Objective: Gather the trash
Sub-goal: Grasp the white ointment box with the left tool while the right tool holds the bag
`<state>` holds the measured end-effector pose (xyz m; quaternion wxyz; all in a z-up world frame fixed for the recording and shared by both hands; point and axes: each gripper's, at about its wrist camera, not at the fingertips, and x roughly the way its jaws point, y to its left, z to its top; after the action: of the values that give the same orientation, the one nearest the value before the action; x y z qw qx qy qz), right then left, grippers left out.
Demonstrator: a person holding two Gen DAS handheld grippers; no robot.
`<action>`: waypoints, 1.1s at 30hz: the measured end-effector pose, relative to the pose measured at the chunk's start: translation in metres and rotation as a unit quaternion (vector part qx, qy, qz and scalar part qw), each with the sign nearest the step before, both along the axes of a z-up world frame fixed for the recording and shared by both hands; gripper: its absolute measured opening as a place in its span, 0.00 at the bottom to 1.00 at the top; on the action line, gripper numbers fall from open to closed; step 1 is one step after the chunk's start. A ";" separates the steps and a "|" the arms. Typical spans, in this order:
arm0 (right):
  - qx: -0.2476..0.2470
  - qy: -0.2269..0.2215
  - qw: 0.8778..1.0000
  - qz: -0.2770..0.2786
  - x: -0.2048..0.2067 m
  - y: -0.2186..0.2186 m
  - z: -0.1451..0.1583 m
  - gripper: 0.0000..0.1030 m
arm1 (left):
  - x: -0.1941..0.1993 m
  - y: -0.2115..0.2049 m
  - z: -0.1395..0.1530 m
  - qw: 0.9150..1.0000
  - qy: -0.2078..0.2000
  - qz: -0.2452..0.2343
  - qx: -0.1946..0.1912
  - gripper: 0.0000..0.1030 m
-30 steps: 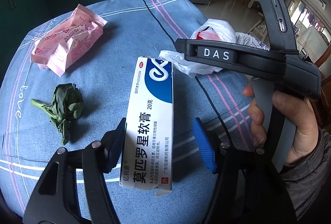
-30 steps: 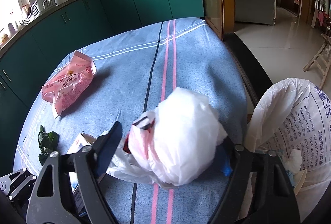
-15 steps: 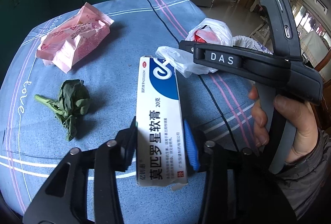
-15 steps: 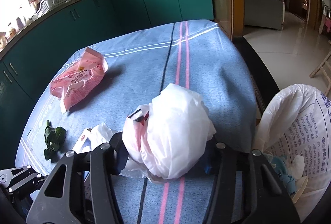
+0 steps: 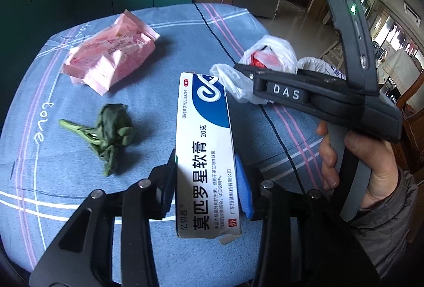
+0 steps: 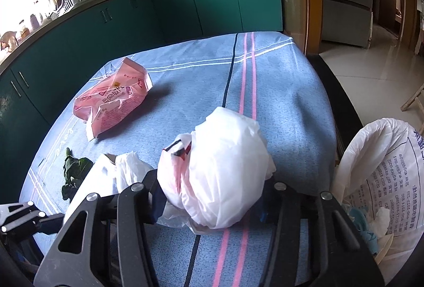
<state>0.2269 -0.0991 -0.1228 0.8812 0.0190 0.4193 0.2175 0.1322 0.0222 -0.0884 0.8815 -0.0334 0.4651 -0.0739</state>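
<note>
My left gripper [image 5: 205, 189] is shut on a white and blue ointment box [image 5: 205, 144] and holds it just above the blue tablecloth [image 5: 169, 22]. My right gripper [image 6: 209, 203] is shut on a crumpled white plastic bag [image 6: 222, 170] with red inside; this bag also shows in the left wrist view [image 5: 267, 59]. A pink snack packet [image 5: 111, 59] and a wilted green leaf [image 5: 108, 130] lie on the cloth to the left. They also show in the right wrist view, the packet [image 6: 114, 99] behind the leaf [image 6: 73, 173].
A large white sack [image 6: 381, 181] with printed text stands open past the table's right edge, with rubbish inside. Green kitchen cabinets [image 6: 185, 3] run behind the table. The person's right hand [image 5: 371, 162] and gripper handle fill the right of the left wrist view.
My left gripper closed on the ointment box and lifted it slightly. My right gripper closed on the white plastic bag.
</note>
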 end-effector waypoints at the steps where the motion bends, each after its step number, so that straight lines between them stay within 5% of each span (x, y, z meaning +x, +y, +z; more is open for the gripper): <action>1: 0.000 0.000 1.000 0.001 0.000 0.000 0.000 0.50 | -0.002 0.002 0.003 1.000 -0.003 0.002 0.000 0.40; 20: -0.001 -0.003 1.000 0.000 -0.002 0.000 0.002 0.50 | -0.020 0.045 0.031 0.996 -0.044 0.080 -0.019 0.40; 27: -0.009 -0.003 0.999 -0.031 0.004 -0.005 0.001 0.73 | -0.017 0.050 0.029 0.995 -0.043 0.092 -0.020 0.40; 33: -0.012 0.003 1.000 -0.020 0.010 0.003 -0.003 0.69 | -0.018 0.052 0.029 0.994 -0.044 0.098 -0.023 0.40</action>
<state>0.2369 -0.0959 -0.1258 0.8841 0.0174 0.4244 0.1948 0.1142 0.0738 -0.0595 0.9029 -0.0958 0.4190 0.0005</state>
